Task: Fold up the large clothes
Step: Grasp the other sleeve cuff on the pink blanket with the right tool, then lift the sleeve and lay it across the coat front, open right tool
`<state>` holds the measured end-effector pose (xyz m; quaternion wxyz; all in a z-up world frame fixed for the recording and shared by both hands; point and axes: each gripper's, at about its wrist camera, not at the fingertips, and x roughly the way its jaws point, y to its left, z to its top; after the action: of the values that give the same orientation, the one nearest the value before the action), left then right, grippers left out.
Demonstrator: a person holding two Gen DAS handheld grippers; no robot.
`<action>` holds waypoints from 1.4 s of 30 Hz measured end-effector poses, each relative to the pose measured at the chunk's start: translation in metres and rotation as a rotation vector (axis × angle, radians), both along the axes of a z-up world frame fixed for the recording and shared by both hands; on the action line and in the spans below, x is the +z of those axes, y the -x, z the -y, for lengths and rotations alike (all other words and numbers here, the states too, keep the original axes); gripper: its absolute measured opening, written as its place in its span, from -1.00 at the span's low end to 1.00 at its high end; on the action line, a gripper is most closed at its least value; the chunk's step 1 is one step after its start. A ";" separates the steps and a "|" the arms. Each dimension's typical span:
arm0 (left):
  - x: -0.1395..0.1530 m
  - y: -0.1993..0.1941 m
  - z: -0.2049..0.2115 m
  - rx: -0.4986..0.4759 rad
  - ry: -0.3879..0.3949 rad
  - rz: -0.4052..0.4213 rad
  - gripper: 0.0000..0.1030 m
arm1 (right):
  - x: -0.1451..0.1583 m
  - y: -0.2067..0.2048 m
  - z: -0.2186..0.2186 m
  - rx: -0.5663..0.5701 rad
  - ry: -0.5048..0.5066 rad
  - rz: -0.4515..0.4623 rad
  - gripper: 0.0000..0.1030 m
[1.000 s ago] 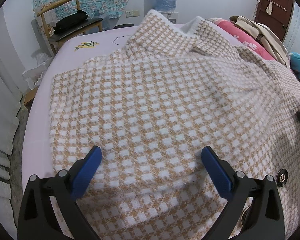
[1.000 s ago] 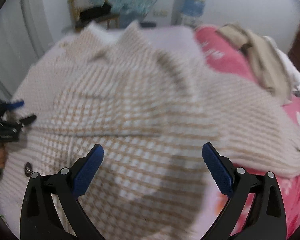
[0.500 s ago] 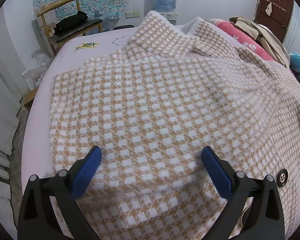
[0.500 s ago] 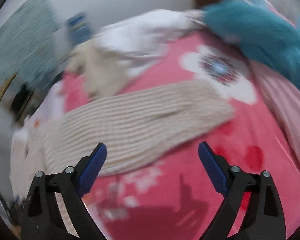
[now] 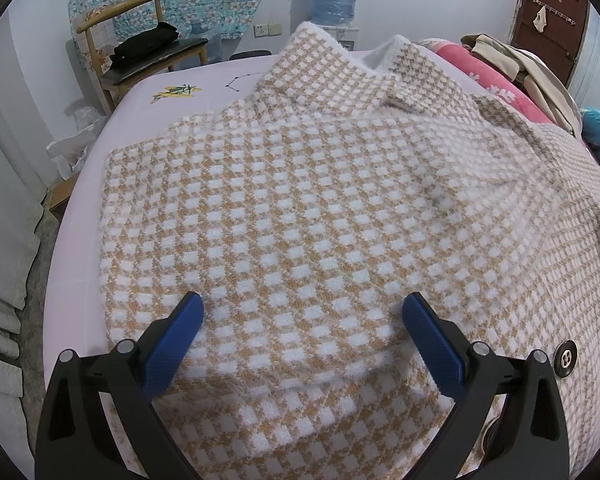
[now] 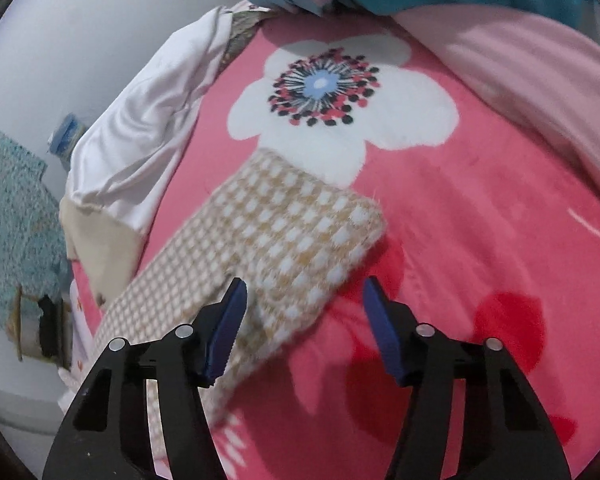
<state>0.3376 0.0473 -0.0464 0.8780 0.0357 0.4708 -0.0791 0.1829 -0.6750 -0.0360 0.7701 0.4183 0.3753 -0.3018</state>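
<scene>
1 checked coat [image 5: 308,216] lies spread on the bed [image 5: 80,216], with 1 black button [image 5: 565,363] near its hem. The left gripper [image 5: 302,320] hovers over it, spread wide, holding nothing. The right gripper [image 6: 304,300] is closing over the 1 sleeve [image 6: 284,248] (cuff end) on the pink blanket [image 6: 460,240], pads not yet pressing.

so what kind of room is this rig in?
Most likely a home bedroom: a checked coat is spread on a bed's lilac sheet, a pink flowered blanket lies beside it, and a wooden chair stands by the wall.
</scene>
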 end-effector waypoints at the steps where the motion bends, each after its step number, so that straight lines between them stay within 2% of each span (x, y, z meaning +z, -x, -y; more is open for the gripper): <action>1: 0.000 0.000 0.001 0.000 0.000 0.000 0.90 | -0.001 -0.001 0.001 -0.005 0.003 -0.002 0.03; 5: 0.000 0.001 0.001 0.000 0.000 0.003 0.90 | -0.005 -0.008 0.000 -0.005 0.042 -0.007 -0.10; 11: 0.000 0.000 0.001 0.002 -0.001 0.000 0.90 | 0.007 -0.008 -0.013 0.020 0.132 -0.009 -0.57; 16: 0.000 0.000 0.000 -0.001 0.001 0.009 0.90 | 0.041 -0.008 -0.037 0.062 0.256 0.037 -0.63; 21: 0.000 0.002 0.001 -0.008 0.001 0.022 0.90 | 0.092 -0.011 -0.068 0.126 0.356 0.117 -0.67; 27: 0.006 0.003 -0.001 -0.017 0.004 0.046 0.90 | 0.163 -0.027 -0.132 0.253 0.468 0.216 -0.69; 32: 0.016 0.016 -0.012 -0.004 0.030 0.063 0.90 | 0.209 -0.046 -0.196 0.370 0.532 0.296 -0.71; 36: 0.025 0.030 -0.027 0.004 0.046 0.068 0.90 | 0.236 -0.068 -0.257 0.493 0.555 0.369 -0.71; 42: 0.041 0.058 -0.056 -0.008 0.092 0.097 0.90 | 0.252 -0.103 -0.360 0.704 0.548 0.467 -0.72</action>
<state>0.2791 0.1033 -0.0051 0.9003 0.0011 0.4232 -0.1021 0.2863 -0.3147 0.2164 0.9702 0.1053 0.2182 -0.0092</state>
